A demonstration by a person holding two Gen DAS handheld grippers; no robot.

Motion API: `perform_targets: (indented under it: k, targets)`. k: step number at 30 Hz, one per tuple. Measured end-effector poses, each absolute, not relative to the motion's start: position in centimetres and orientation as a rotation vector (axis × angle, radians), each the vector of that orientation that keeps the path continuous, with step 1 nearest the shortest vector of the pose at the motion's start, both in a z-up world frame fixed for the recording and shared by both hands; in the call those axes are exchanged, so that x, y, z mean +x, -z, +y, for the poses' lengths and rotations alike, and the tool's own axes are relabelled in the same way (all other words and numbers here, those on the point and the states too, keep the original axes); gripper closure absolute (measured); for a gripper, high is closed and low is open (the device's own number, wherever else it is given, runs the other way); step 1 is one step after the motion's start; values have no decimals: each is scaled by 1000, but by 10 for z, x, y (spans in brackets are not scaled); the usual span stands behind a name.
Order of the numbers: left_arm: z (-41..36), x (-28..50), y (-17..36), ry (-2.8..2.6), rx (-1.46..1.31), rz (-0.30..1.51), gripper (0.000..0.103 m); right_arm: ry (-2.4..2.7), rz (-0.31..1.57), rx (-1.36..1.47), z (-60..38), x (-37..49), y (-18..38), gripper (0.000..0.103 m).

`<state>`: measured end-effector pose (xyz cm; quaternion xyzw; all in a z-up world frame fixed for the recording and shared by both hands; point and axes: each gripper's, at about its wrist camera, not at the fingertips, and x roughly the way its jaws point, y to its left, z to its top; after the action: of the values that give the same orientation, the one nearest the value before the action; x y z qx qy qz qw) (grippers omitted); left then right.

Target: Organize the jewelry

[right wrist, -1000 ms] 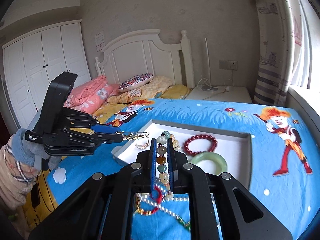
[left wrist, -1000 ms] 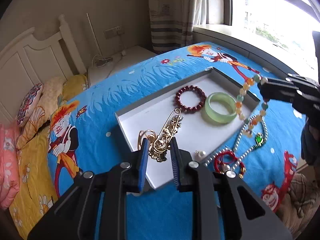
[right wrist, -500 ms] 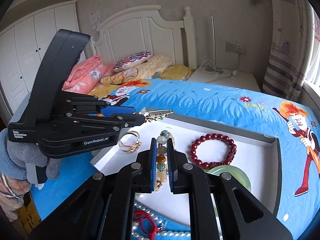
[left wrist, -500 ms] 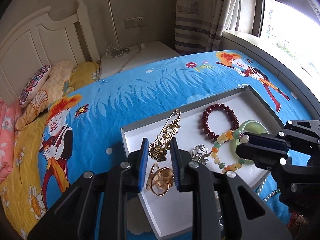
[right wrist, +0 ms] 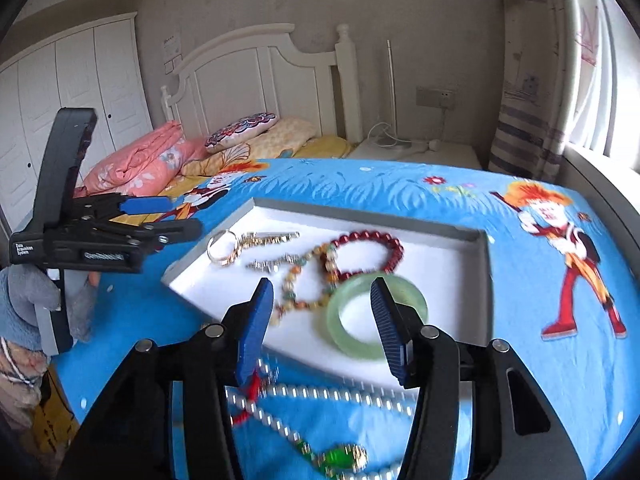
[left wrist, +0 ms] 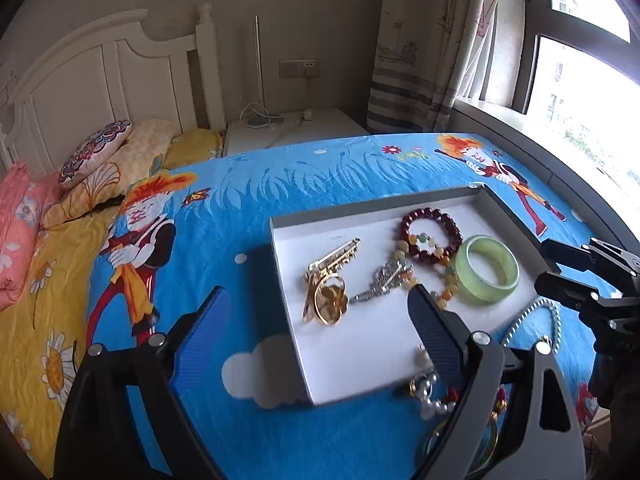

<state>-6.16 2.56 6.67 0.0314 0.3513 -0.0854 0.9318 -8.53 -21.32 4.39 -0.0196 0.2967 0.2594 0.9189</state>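
Note:
A white tray (left wrist: 360, 344) with a grey rim lies on the blue bedspread. In it lie a gold brooch (left wrist: 332, 260), a gold ring (left wrist: 330, 306), a silver piece (left wrist: 382, 280), a dark red bead bracelet (left wrist: 430, 236), a multicoloured bead strand (right wrist: 308, 276) and a green jade bangle (left wrist: 490, 270). My left gripper (left wrist: 320, 320) is open and empty above the tray's near left corner. My right gripper (right wrist: 322, 324) is open and empty above the tray's near edge, over the bangle (right wrist: 376, 316). A pearl necklace with a green pendant (right wrist: 320, 420) and a red cord lie on the bedspread outside the tray.
Pillows and a pink quilt (right wrist: 140, 164) lie at the white headboard (left wrist: 100, 80). A white nightstand (left wrist: 288, 128) with a cable stands beside the bed. A window and curtain (left wrist: 436, 40) are on the right. The left gripper also shows in the right wrist view (right wrist: 184, 216).
Both grippers have opened. The left let go of the gold brooch and the right let go of the multicoloured bead strand; both now lie in the tray. Both grippers have drawn back.

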Motion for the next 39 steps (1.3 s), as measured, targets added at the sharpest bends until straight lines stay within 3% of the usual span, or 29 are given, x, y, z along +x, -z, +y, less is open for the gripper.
perform_targets:
  k: [12,28,32,34,35,36,39]
  targets:
    - [31,-147,-35,233,-33,731,3,-591,654,-32,-232,-147,-18,53]
    - [-51,-156,4,469,313,847,3,-608,724,-73,-219,-146,3,53]
    - [-53,-146,9,520,303,886,14,-620,731,-68,-219,-146,3,53]
    - [-51,-145,8,521,287,877,26,-638,730,-82,-217,-148,3,53]
    - [-48,-146,6,516,278,866,40,-645,730,-91,-215,-149,4,53]
    - [-45,-147,5,514,266,859,44,-654,733,-100,-214,-150,4,54]
    - [-34,-150,4,487,225,842,44,-680,766,-123,-206,-151,8,54]
